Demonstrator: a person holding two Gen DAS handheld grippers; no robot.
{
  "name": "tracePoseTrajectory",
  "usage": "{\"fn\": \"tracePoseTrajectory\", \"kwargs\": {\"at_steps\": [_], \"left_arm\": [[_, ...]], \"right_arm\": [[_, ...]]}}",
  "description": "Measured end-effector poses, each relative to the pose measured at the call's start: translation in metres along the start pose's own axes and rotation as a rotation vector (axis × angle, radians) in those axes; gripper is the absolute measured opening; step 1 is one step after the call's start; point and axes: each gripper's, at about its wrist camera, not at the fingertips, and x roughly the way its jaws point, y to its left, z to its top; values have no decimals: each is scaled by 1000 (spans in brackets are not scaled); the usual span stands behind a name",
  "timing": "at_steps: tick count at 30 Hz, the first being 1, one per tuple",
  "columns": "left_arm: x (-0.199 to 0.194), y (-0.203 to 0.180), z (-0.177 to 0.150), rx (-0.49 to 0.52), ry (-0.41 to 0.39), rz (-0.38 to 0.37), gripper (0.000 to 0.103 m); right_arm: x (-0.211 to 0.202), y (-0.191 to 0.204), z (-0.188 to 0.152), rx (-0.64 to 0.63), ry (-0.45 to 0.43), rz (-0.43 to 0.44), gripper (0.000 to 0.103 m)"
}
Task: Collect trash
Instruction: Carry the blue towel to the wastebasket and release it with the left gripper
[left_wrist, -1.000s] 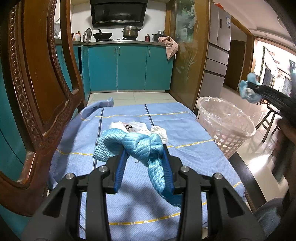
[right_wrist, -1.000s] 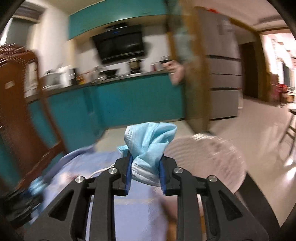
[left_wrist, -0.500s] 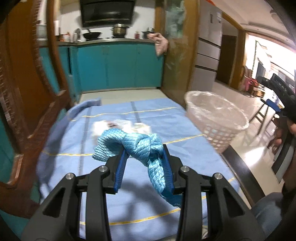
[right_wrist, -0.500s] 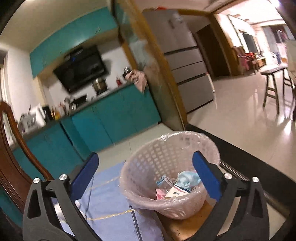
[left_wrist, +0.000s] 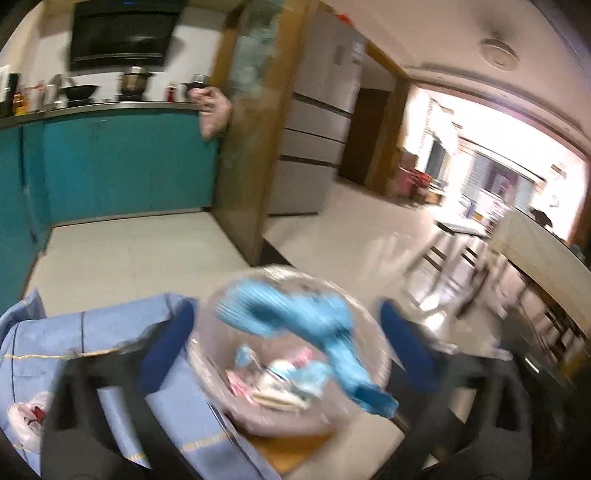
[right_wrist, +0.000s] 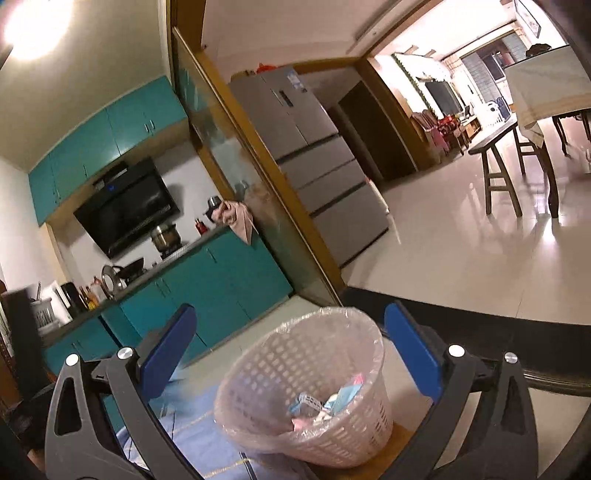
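In the left wrist view my left gripper (left_wrist: 288, 350) is open above the white lined basket (left_wrist: 218, 384). A blue quilted cloth (left_wrist: 295, 328) is loose between the spread fingers, over the basket mouth, blurred by motion. Paper and mask scraps (left_wrist: 277, 380) lie inside. In the right wrist view my right gripper (right_wrist: 291, 354) is open and empty, above and behind the same basket (right_wrist: 258, 424), which holds blue and pink scraps (right_wrist: 325, 402).
The basket stands on a wooden stool (left_wrist: 295, 450) beside the blue tablecloth (left_wrist: 74, 350). A clear plastic wrapper (left_wrist: 26, 417) lies on the cloth at the left. Teal kitchen cabinets (right_wrist: 221, 280) and a fridge (right_wrist: 317, 162) stand behind; a bench (right_wrist: 498, 155) stands on the tiled floor.
My left gripper swung right from the table to over the basket and opened, letting go of the blue cloth. My right gripper stays open after dropping the mask and has pulled back a little.
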Motion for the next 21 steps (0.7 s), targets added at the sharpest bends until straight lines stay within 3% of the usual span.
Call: {"fn": "tracePoseTrajectory", "kwargs": {"at_steps": [3, 5, 9, 15, 17, 21], "left_arm": [[4, 31, -20, -84, 54, 56, 101], [-14, 55, -37, -127, 54, 98, 101], [-91, 103, -73, -148, -14, 215, 101], [-196, 139, -117, -147, -64, 399, 101], [-213, 142, -129, -140, -70, 427, 101], [-219, 142, -150, -74, -11, 453, 101]], "right_arm": [[2, 4, -2, -12, 25, 26, 99], [0, 8, -3, -22, 28, 46, 99], [1, 30, -11, -91, 81, 113, 99], [3, 99, -56, -343, 298, 283, 99], [-4, 122, -78, -419, 378, 347, 99], [-26, 148, -105, -527, 437, 409, 99]]}}
